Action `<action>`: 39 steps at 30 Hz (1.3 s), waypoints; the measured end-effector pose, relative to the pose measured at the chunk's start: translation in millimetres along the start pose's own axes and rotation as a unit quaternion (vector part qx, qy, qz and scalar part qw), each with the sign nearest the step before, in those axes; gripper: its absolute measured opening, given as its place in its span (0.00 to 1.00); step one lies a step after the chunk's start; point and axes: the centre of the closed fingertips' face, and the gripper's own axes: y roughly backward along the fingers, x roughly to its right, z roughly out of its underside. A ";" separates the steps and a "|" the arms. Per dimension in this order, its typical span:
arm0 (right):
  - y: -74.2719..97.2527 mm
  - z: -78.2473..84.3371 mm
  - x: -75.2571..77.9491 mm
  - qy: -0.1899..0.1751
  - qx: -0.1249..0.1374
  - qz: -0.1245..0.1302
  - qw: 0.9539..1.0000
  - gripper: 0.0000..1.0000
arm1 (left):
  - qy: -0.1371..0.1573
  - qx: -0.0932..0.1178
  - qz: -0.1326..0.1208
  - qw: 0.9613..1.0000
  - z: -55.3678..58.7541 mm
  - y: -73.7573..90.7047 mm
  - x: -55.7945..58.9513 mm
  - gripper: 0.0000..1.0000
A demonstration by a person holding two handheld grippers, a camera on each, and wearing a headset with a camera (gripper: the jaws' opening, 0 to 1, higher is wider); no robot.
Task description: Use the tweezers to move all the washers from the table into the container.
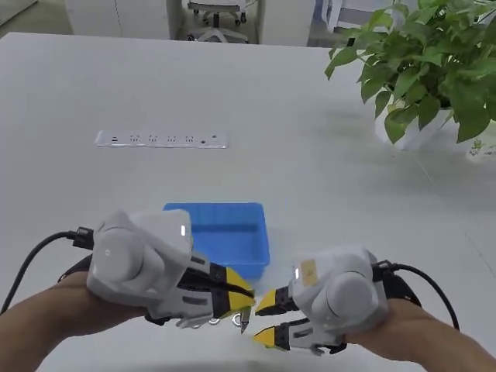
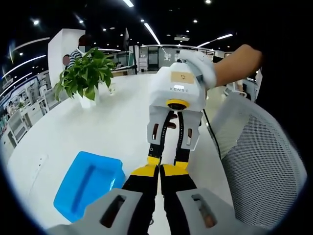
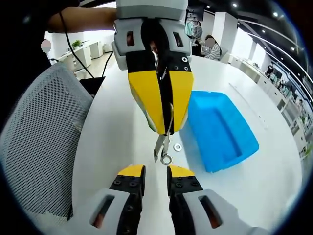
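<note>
Office — mesh chair (image 2: pixel 264 161), potted plant (image 1: pixel 422 70)

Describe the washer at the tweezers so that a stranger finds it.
On the white table, find the blue plastic container. Two metal washers lie beside it; the wanted washer sits at the metal tweezers' tips, the other washer nearer the container.

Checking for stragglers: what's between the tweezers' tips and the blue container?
One loose washer on the table, seen in the right gripper view.

On the table (image 1: pixel 232 93) a washer (image 3: pixel 178 146) lies just beside the tub (image 1: pixel 225 232), the power strip (image 1: pixel 161 140) behind it, the plant (image 1: pixel 426 70) far right
</note>
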 end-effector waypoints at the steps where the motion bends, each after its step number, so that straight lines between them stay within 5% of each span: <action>1: 0.1 0.3 -0.1 0.000 0.000 0.000 1.000 0.19 | 0.000 -0.001 0.001 1.000 0.6 -0.4 -0.3 0.06; 20: -0.4 3.1 -1.1 -0.004 -0.004 0.000 1.000 0.19 | 0.002 0.000 0.006 1.000 3.3 0.4 -10.8 0.06; 39: -5.5 -7.9 10.7 -0.002 0.005 0.014 1.000 0.19 | 0.010 0.003 0.015 1.000 3.2 0.8 -9.1 0.06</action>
